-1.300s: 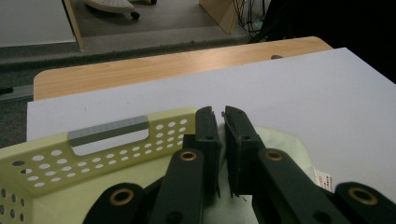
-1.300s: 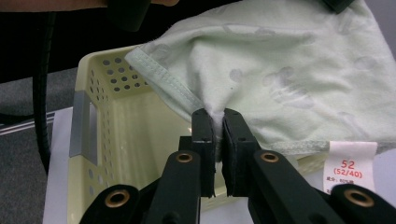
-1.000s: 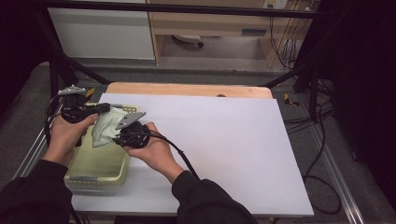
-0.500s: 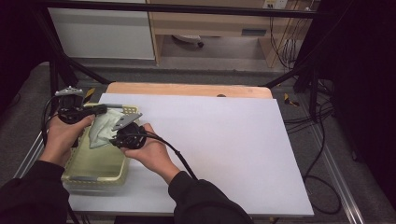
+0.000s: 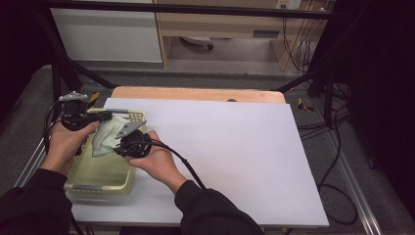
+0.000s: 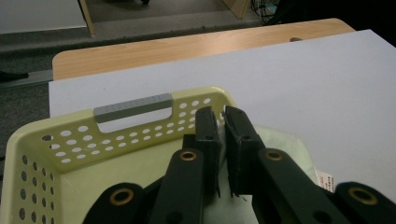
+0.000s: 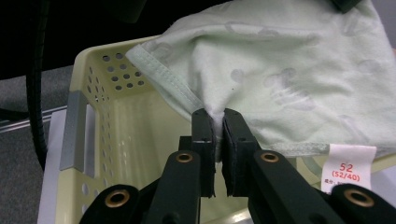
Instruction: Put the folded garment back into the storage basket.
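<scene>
You hold a pale green printed cloth (image 5: 108, 134) stretched between both tools over the far end of a pale yellow perforated laundry basket (image 5: 100, 172), which sits at the near-left corner of the white table top (image 5: 230, 152). Your left gripper (image 6: 222, 140), seen in the high view at the basket's far-left rim (image 5: 78, 115), has its jaws drawn nearly together w/ a thin fold of the green cloth between them; pinch looks light, only a sliver of fabric showing in the gap. Your right gripper (image 7: 215, 135), in the high view at the basket's right wall (image 5: 129, 142), is clamped on a bunched ridge of the same cloth, fabric puckering up from between the black pads. In the right gripper view the cloth hangs above the basket interior, hemmed edge running diagonally top-left, faint grey cartoon-style prints across it. A white sewn-in size tag (image 7: 351, 170) dangles at the lower-right edge, red print reading "52" and "(52/40)" below; a further line of small characters under that is too small to read. The same tag's corner shows in the left gripper view (image 6: 325, 179), text illegible. The basket has a grey handle strip (image 6: 133, 106) at its far end wall, rows of round holes around it. A light wood board (image 5: 195, 94) edges the table's far side.
</scene>
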Motion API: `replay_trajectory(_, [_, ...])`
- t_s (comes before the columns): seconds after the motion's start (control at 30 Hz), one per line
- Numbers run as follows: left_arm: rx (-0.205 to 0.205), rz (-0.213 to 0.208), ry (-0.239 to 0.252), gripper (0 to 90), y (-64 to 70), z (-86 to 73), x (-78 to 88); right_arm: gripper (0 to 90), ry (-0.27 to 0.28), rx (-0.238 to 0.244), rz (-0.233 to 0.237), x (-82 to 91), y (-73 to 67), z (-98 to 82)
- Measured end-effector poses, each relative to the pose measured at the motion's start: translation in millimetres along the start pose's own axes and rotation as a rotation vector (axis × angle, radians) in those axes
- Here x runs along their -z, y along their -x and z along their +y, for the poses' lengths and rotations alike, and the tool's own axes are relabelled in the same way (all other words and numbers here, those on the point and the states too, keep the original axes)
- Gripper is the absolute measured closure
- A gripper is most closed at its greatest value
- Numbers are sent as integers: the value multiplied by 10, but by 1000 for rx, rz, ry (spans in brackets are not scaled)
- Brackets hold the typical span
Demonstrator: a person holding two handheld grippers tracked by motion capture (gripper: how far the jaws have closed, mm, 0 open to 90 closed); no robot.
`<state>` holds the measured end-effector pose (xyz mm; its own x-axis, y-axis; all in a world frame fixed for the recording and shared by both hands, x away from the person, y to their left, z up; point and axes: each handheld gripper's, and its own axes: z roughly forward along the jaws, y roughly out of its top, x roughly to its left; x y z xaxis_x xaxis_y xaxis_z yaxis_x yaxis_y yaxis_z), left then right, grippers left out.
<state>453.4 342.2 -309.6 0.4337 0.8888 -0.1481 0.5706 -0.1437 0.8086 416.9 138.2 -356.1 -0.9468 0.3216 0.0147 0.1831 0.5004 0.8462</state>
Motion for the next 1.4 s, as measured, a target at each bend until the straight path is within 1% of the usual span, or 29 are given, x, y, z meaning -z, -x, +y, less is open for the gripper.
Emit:
replay_trajectory(0.17, [-11, 6, -11, 848, 8, -24, -15, 849, -7, 1, 2, -20, -14, -2])
replay_trajectory(0.3, [-11, 8, -16, 848, -11, -44, -15, 849, -10, 2, 2, -33, -23, -9])
replay_trajectory(0.67, [8, 13, -34, 848, -71, -112, -48, 849, -21, 0, 4, -93, -36, -31])
replay_trajectory(0.83, [5, 15, -42, 848, -89, -123, -60, 849, -28, 6, 8, -124, -47, -36])
replay_trajectory(1.23, [-6, 22, -58, 848, -84, -149, -83, 849, -36, 5, 13, -166, -60, -47])
replay_trajectory(1.4, [-1, 25, -61, 848, -105, -181, -97, 849, -38, 7, 14, -180, -68, -51])
